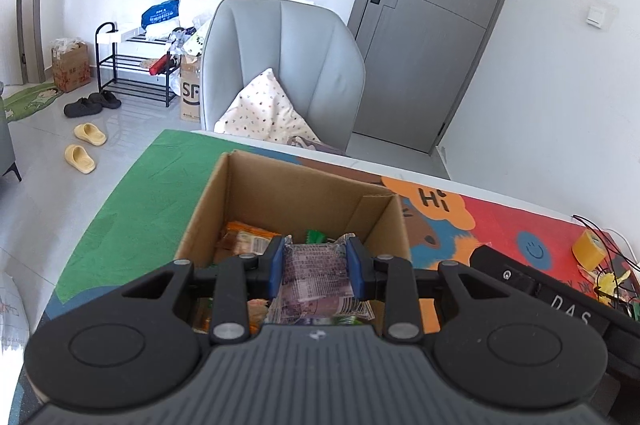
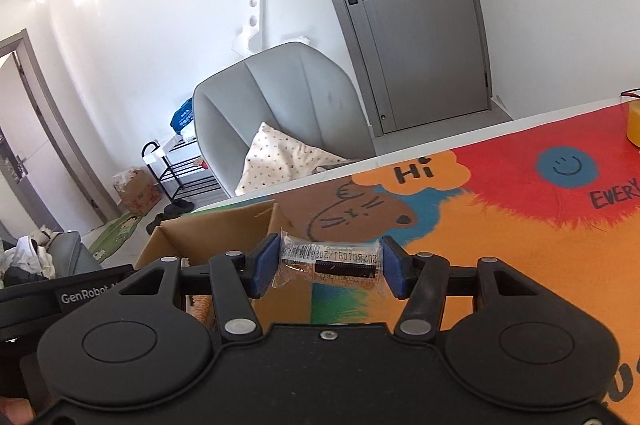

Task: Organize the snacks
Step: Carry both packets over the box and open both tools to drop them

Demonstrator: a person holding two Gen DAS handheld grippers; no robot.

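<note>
On the left, a cardboard box (image 1: 256, 193) stands open on a colourful printed table mat (image 1: 132, 185). Several snack packets (image 1: 248, 239) lie loose inside it, orange and green wrappers among them.

The left gripper (image 1: 316, 265) hangs over the near side of the box. Its jaws are narrow and clamp a purple snack packet (image 1: 316, 273) between the blue pads (image 1: 277, 265); the packet's lower end is crumpled and trails below the pads.

To the right, the right gripper (image 2: 329, 265) is over the mat just beside the box's right wall (image 2: 224, 221), outside the box. Its jaws stand moderately apart and hold a small clear-wrapped snack (image 2: 330, 263) crosswise, one pad at each end; the contents are dark, and a printed code runs along the wrapper.

Further right on the mat sits a yellow tape roll (image 1: 588, 249) with thin wires (image 1: 600, 229) around it. Behind the table are a grey armchair (image 1: 288, 65) with a spotted cushion (image 1: 264, 113), and a grey door (image 1: 436, 25).
</note>
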